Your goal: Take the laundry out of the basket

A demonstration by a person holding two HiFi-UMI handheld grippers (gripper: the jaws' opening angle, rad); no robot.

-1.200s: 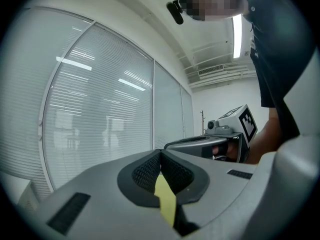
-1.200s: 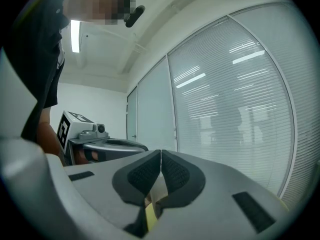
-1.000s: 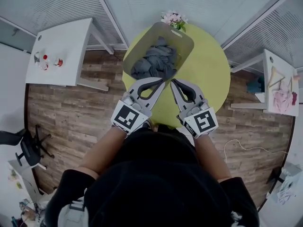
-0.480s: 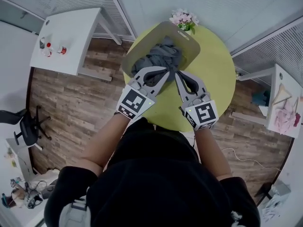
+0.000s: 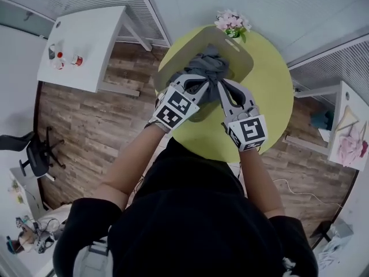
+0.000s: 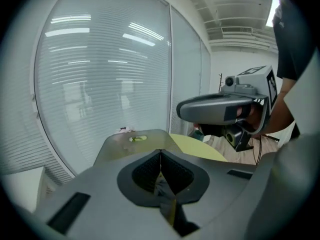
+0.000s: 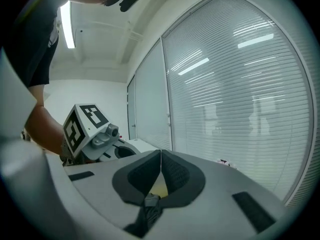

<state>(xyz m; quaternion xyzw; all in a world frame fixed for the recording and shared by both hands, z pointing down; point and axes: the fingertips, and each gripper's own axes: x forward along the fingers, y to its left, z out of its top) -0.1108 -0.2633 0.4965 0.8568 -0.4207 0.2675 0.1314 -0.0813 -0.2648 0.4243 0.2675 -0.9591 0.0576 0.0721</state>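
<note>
Laundry (image 5: pixel 209 62): grey cloth, bunched in heap inside basket (image 5: pixel 241 55); basket stood on table (image 5: pixel 268 91).
Left gripper (image 5: pixel 203 84): jaws pressed together, nothing held; tips over near edge of heap.
Right gripper (image 5: pixel 222 86): jaws likewise together, empty; just beside left gripper.
Handling, as judged: soft, limp, light, not fragile. Cloth expected to drape and stretch; items possibly tangled; snag on basket rim possible.
Hold advised: raised fold at top of heap, thick bunch pinched, not single layer.
Jaws to be opened before contact.
</note>
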